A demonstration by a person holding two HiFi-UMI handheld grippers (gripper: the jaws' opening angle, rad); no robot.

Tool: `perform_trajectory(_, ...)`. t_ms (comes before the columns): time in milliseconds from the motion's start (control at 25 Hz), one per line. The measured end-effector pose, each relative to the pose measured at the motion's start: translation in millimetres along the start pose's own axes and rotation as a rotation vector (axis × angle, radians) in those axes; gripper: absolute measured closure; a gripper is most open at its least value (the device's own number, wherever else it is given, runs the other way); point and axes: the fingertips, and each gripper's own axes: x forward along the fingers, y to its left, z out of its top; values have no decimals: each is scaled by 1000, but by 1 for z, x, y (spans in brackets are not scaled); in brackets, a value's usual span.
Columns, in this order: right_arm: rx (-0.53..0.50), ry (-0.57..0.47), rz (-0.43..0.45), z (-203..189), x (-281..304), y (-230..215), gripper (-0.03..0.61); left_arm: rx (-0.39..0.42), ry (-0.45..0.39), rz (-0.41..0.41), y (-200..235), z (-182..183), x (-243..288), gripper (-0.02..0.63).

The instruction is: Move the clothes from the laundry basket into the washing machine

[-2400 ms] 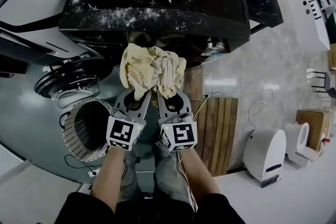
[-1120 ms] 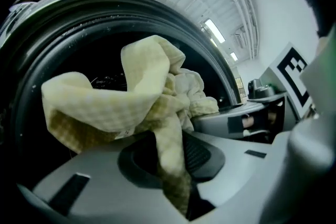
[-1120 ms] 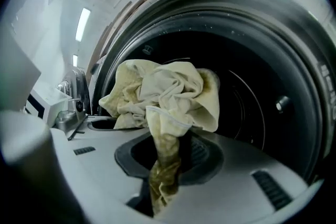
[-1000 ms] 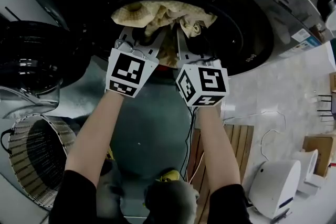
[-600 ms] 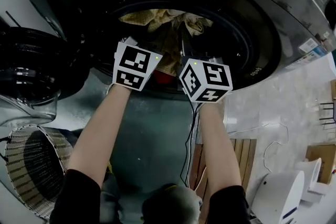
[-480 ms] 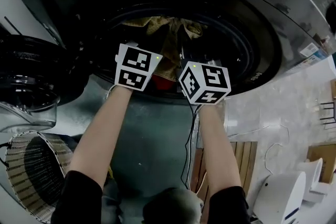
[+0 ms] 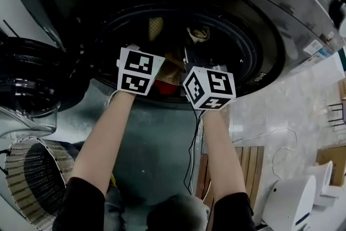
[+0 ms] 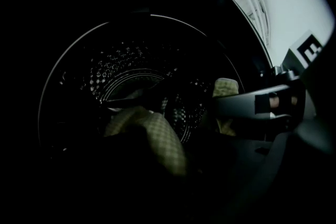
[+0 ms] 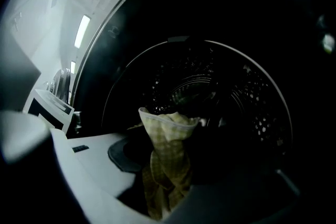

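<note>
The washing machine's point(image 7: 281, 35) round drum opening point(image 7: 243, 46) faces me, and both grippers reach into it side by side. Only scraps of the pale yellow checked cloth point(image 7: 155, 27) show in the dark drum in the head view. My left gripper point(image 7: 139, 62) has just been opening its jaws; the cloth point(image 8: 155, 136) lies over them in the dark. My right gripper point(image 7: 201, 76) has also just been opening, and a fold of cloth point(image 9: 167, 149) hangs between its jaws, beside the white finger point(image 9: 89, 165). A red item point(image 7: 162, 84) lies at the drum's lip.
The wicker laundry basket point(image 7: 27, 181) stands on the floor at lower left. The machine's open glass door point(image 7: 30, 78) hangs at the left. A wooden slat mat point(image 7: 221, 170) and a white appliance point(image 7: 289, 197) are at the right. A cable point(image 7: 192, 154) trails down between my arms.
The yellow cloth went from in front of the machine into the drum. It was bunched high at the opening; now it has dropped and only scraps show. Both grippers stay in the opening.
</note>
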Motion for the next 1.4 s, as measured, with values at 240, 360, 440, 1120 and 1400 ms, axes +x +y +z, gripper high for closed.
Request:
perform_trajectory(240,5,24,15,3,-3,5,324,-13,2,24,2,4,-11,316)
perform_trajectory(360,-13,39,14,3,-5,6,291,-19,-12,18,1,8,-16,305)
perform_trajectory(440,-12,35,7,4,-7,6,276,-11,-18,24,0,10,-19,302)
perform_trajectory(1120,12,37,-2,6,-49,4,252,46,-74,49,-18,26,-49,397)
perform_trajectory(1400,-10,48,-35,4,-58,0,373,17,-82,56,-19,19,-54,565)
